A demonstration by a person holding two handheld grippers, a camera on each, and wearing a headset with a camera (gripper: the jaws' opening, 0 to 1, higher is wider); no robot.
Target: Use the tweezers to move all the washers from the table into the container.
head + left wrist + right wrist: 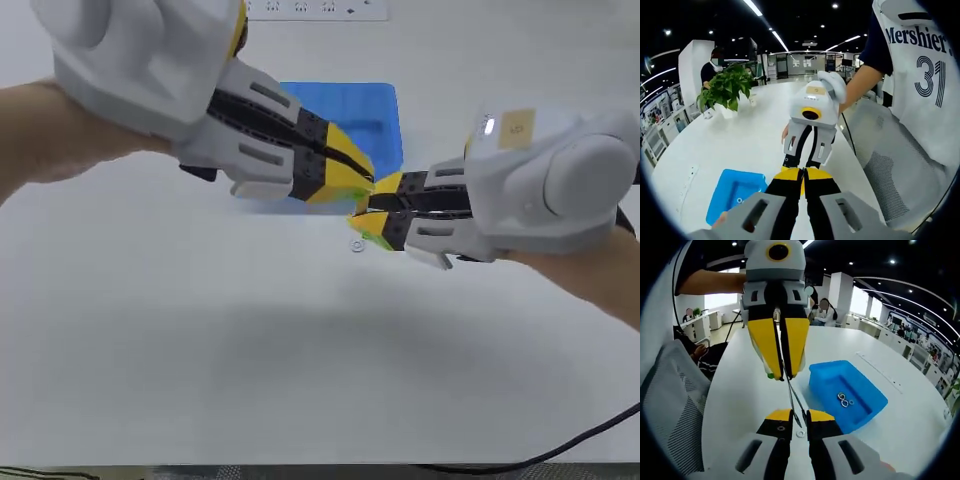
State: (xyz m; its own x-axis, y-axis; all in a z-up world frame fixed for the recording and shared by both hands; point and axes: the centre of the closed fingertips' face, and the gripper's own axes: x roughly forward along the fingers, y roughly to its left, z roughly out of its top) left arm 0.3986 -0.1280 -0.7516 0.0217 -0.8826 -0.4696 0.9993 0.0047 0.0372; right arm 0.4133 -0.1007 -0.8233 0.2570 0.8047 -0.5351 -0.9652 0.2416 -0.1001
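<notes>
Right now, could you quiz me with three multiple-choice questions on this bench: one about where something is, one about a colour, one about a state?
1. The loose washer lies: A) on the table beside the right gripper B) on the floor C) on a shelf.
2. The container is: A) red B) blue C) green.
3. The container: A) is lidded B) is empty C) holds washers.
Answers: A, it lies just below the gripper's tips; B, its walls are plainly blue; C, rings lie on its floor.
</notes>
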